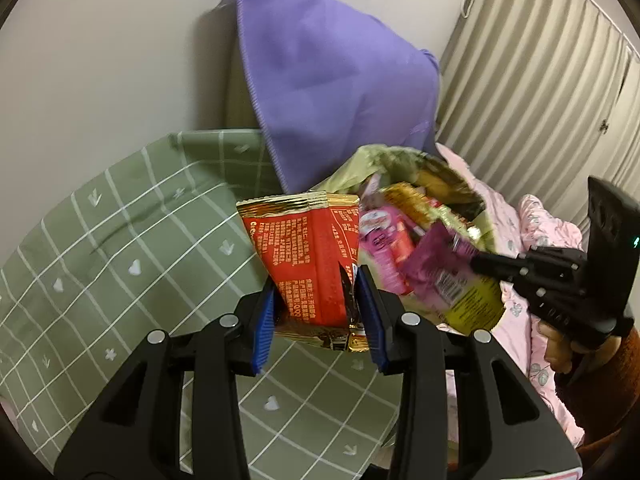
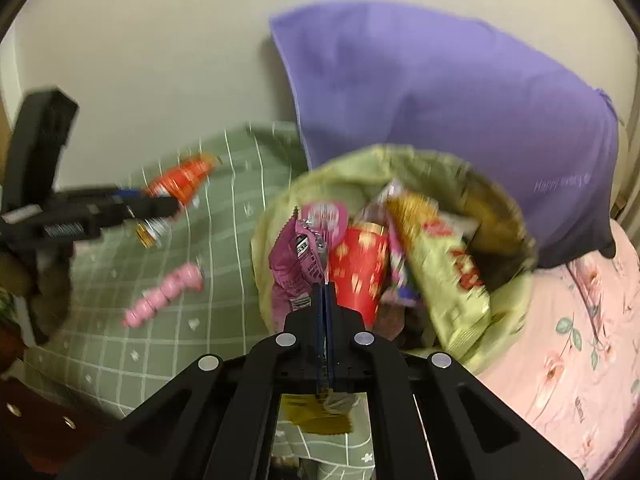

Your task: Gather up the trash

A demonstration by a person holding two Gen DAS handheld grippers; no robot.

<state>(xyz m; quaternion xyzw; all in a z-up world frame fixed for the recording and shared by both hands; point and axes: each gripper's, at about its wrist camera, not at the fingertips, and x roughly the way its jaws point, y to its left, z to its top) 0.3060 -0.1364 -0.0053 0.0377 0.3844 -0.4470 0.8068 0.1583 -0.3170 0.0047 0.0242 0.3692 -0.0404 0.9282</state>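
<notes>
item in hand: my left claw (image 1: 318, 308) clamps a red-gold wrapper (image 1: 308, 256) above the green bed sheet (image 1: 120, 248), my right claw (image 2: 325, 292) pinches the purple wrapper (image 2: 294, 268) over the full trash bag (image 2: 280, 208); next, i judge, release both inside.

Light: soft, even indoor light, moderately bright.
Shadows: a soft one on the wall at 9 o'clock of the purple pillow (image 1: 336, 80).
Blur: right wrist view smeared; left wrist view mostly sharp.
Edges: fisheye bending, dark corners.
</notes>
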